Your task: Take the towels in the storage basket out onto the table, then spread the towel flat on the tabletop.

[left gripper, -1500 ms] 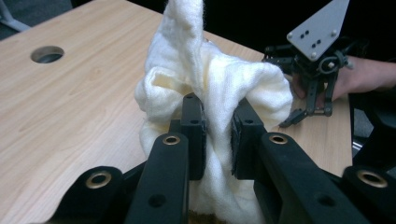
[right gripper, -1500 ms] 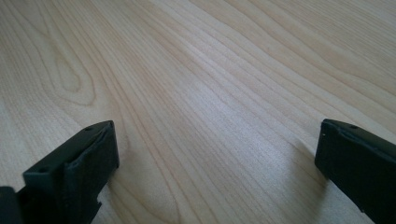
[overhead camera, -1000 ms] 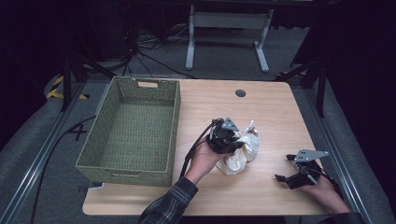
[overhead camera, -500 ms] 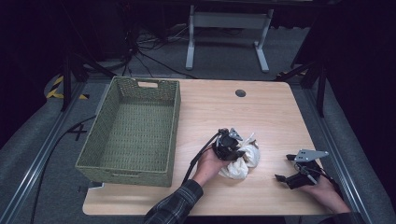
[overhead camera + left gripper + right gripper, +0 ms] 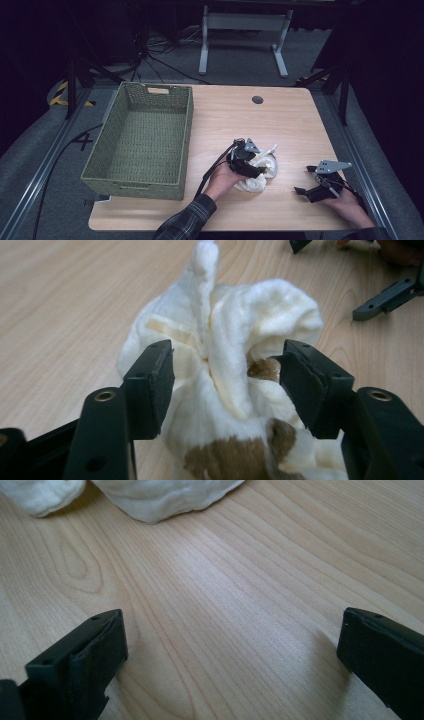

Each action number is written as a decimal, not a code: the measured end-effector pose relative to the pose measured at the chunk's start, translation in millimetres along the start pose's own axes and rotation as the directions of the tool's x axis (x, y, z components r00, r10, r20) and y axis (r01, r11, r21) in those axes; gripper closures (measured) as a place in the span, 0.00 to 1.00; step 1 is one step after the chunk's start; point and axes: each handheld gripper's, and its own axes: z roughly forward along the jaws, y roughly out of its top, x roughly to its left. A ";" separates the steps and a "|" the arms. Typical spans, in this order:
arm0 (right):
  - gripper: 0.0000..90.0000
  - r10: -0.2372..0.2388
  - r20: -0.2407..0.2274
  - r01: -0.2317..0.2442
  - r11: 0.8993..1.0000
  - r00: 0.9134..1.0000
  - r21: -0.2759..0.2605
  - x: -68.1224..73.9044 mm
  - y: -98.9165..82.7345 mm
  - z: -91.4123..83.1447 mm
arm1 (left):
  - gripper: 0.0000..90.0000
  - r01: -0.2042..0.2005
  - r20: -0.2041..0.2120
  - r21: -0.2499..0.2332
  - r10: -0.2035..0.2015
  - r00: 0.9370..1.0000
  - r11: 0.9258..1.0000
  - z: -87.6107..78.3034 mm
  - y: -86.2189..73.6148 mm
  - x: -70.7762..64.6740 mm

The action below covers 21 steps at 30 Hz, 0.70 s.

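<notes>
Two black grippers are on the light wooden table (image 5: 280, 120): the left gripper (image 5: 258, 171), whose jaws have just been opening, straddles the crumpled white-and-brown cloth (image 5: 260, 172) loosely, the right gripper (image 5: 304, 181) stands wide, and the green woven basket (image 5: 116, 131) holds nothing.

Left tool (image 5: 256, 171) over white cloth (image 5: 260, 172), green basket (image 5: 141, 140)

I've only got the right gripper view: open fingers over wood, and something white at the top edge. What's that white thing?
Observer: A bunched white cloth with brown patches, lying on the table.
Operator: Is the left gripper holding it?
Observer: No. The left gripper has just been opening its fingers; the cloth sits between them, not pinched.
Operator: Is there anywhere to put it?
Observer: An empty green basket stands at the table's left side, apart from the cloth.
</notes>
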 end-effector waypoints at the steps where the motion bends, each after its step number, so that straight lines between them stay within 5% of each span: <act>1: 0.02 -0.001 0.000 0.001 1.000 1.000 0.002 0.0 0.3 -0.3 | 0.43 -0.001 -0.006 -0.005 0.001 1.000 1.000 -6.5 -0.6 -0.6; 4: 0.14 -0.007 -0.019 0.007 1.000 1.000 0.013 0.5 3.5 -3.6 | 0.43 0.008 -0.018 -0.040 -0.008 1.000 0.999 -18.7 -4.6 -3.7; 11: 0.35 0.002 -0.073 -0.004 1.000 0.997 -0.023 6.6 14.6 -10.3 | 0.50 0.033 -0.044 -0.028 -0.034 0.998 0.999 -36.7 -23.8 -12.8; 21: 0.57 -0.031 -0.209 0.024 0.999 0.977 -0.032 22.9 31.9 -0.1 | 0.50 0.059 -0.040 -0.014 -0.060 0.997 0.998 -47.2 -45.7 -27.3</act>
